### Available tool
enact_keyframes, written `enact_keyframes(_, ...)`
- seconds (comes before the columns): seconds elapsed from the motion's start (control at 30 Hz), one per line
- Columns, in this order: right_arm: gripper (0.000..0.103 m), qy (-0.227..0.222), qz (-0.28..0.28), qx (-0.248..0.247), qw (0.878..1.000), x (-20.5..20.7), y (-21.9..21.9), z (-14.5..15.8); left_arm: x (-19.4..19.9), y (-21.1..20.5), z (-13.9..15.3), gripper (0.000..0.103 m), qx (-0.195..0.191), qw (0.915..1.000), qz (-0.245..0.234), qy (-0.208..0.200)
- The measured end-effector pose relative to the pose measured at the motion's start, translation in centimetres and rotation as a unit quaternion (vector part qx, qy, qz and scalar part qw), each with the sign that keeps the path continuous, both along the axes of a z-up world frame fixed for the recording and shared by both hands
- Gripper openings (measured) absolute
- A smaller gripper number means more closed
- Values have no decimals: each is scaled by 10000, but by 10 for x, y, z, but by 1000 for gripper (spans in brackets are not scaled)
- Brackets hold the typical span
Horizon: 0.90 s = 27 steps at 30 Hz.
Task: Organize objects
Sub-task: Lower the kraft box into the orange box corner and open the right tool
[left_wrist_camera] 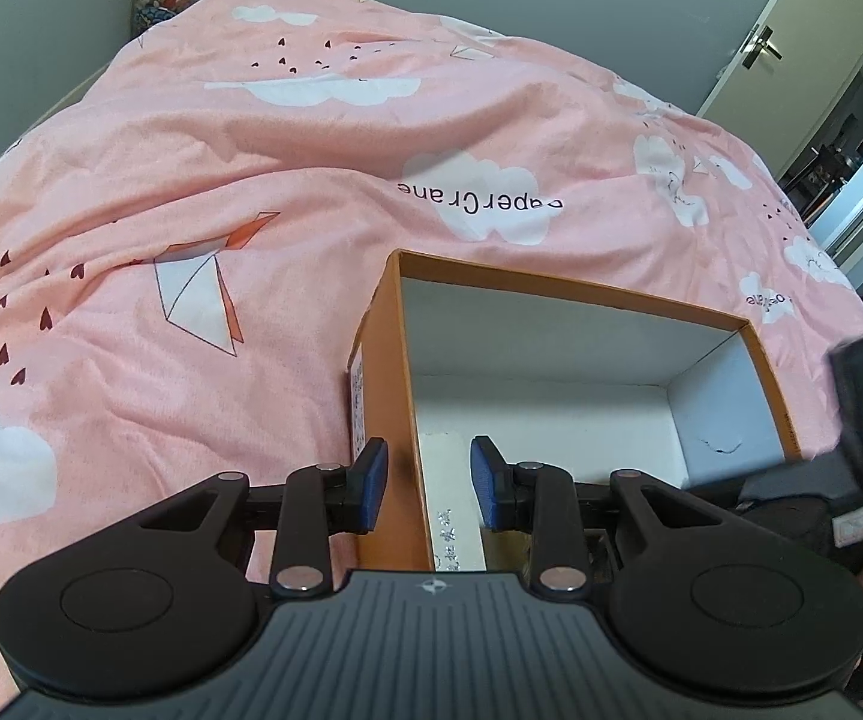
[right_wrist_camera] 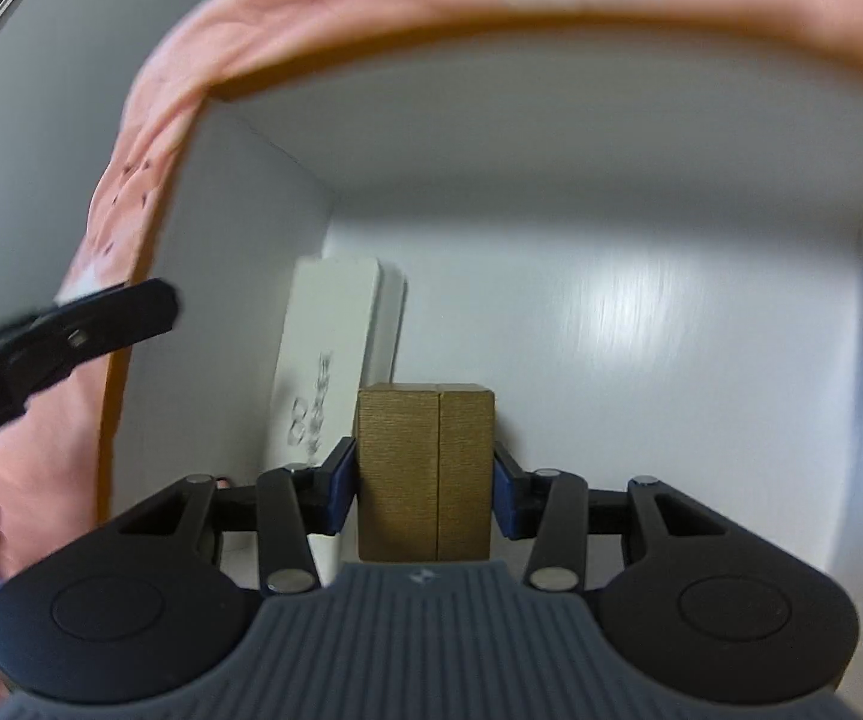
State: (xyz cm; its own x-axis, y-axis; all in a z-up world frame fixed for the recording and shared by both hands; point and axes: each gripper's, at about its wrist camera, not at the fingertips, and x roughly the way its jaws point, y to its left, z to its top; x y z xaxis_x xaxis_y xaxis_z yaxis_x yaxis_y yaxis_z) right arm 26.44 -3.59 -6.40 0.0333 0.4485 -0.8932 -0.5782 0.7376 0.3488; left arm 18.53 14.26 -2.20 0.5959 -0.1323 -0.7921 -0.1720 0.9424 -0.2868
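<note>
Left tongs (left_wrist_camera: 428, 483) straddle the near left wall of the orange cardboard box (left_wrist_camera: 380, 372) on the pink bedspread (left_wrist_camera: 191, 180), pads clear of it. Right tongs (right_wrist_camera: 425, 489), inside the box, grip a gold-brown block (right_wrist_camera: 425, 468) beside a white carton (right_wrist_camera: 335, 348).

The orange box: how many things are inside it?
2. A white packet leans against the orange box's left wall; a gold box sits in the right claw. More may be hidden.

One orange box (left_wrist_camera: 380, 360), two small boxes (right_wrist_camera: 335, 348)
</note>
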Motion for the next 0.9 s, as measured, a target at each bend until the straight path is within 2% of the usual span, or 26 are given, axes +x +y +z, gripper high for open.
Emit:
enact_keyframes(0.07,47,-811,603,-120,9948,-6,10,11,2,1,-2,35,8,10000,-4,29)
enact_keyframes(0.17,47,-1867,1523,-239,9702,-16,28,20,4,2,-4,35,25,10000,-26,56)
enact_keyframes(0.27,47,-2734,2308,-283,9334,-23,42,22,6,2,-6,33,73,9999,-66,88)
enact_keyframes(0.4,47,-3642,3234,-610,8712,-31,59,14,9,5,-8,31,102,9998,-81,127)
enact_keyframes(0.53,47,-4129,3843,-720,8226,-33,74,1,13,8,-10,31,110,9998,-69,160)
enact_keyframes(0.6,47,-4274,4081,-733,8033,-34,80,-3,14,9,-12,31,107,9998,-63,178)
enact_keyframes(0.67,47,-4356,4266,-756,7891,-35,83,-7,16,11,-14,31,88,9997,-39,207)
enact_keyframes(0.77,47,-4592,4540,-768,7596,-37,87,-14,16,13,-16,31,31,9997,-11,233)
enact_keyframes(0.83,47,-4706,4614,-738,7485,-38,87,-13,15,15,-17,31,-7,9997,-16,234)
enact_keyframes(0.9,52,-4752,4564,-766,7483,-36,89,-12,16,15,-17,31,-22,9997,-20,239)
